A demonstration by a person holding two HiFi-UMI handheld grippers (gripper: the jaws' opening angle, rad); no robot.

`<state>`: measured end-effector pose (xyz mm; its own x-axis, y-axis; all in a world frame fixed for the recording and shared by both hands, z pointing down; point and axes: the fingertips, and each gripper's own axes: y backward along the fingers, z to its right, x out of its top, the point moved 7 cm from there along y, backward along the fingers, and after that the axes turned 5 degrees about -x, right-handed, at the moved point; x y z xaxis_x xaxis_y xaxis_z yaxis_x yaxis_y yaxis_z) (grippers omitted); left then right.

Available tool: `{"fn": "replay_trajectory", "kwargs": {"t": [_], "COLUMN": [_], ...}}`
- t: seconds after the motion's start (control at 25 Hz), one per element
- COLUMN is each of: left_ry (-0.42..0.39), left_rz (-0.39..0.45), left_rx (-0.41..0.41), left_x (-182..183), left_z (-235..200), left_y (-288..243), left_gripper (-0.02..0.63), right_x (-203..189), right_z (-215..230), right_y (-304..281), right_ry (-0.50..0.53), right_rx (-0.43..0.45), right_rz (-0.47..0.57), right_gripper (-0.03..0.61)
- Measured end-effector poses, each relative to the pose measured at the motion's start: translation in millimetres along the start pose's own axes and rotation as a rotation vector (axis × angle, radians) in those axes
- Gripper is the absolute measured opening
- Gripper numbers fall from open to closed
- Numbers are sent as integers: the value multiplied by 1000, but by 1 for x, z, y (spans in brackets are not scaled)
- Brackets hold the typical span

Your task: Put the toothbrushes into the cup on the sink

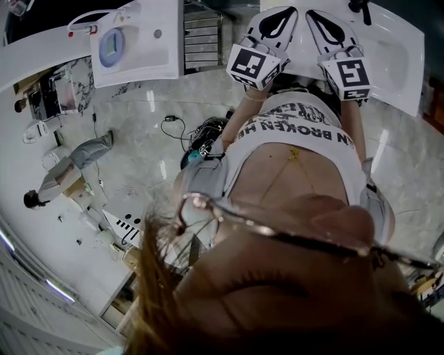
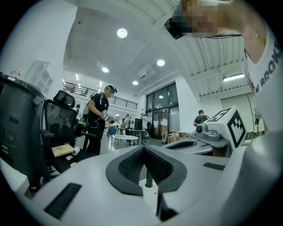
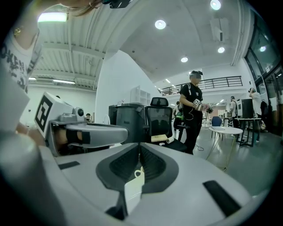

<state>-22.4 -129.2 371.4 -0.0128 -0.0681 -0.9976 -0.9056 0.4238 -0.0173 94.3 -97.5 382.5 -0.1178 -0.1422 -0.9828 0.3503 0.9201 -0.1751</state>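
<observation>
– Pale marbled floor fills the head view, with a white rectangular basin (image 1: 149, 48) at top left and a second white sink (image 1: 399, 59) at top right. Where are the tongs?

– Both are raised side by side in front of the wearer's white printed T-shirt (image 1: 298, 149). The left gripper (image 1: 281, 14) and right gripper (image 1: 320, 17) point towards the right-hand sink.

– Are they holding anything?

– No. In the left gripper view, the left gripper (image 2: 144, 148) has its jaws pressed together on nothing. The right gripper (image 3: 139, 148) is the same. Beyond them is a bright hall with a person in black clothes (image 3: 192, 110) and a black office chair (image 3: 159, 119).

– And the cup?

– What looks like a round pale-blue cup (image 1: 111, 47) stands on the left basin, well apart from both grippers. Toothbrushes are too small to make out.
</observation>
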Motion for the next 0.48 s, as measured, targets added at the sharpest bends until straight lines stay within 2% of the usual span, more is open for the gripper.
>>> {"fn": "replay_trajectory", "kwargs": {"t": [0.48], "left_ry": [8], "left_rz": [-8], "left_rx": [17], "left_x": [1], "left_z": [-5], "left_y": [4], "left_gripper": [14], "right_x": [3], "right_z": [-5], "right_y": [-4], "right_ry": [7], "right_rx": [28], "right_rz": [-13], "right_gripper": [31]}}
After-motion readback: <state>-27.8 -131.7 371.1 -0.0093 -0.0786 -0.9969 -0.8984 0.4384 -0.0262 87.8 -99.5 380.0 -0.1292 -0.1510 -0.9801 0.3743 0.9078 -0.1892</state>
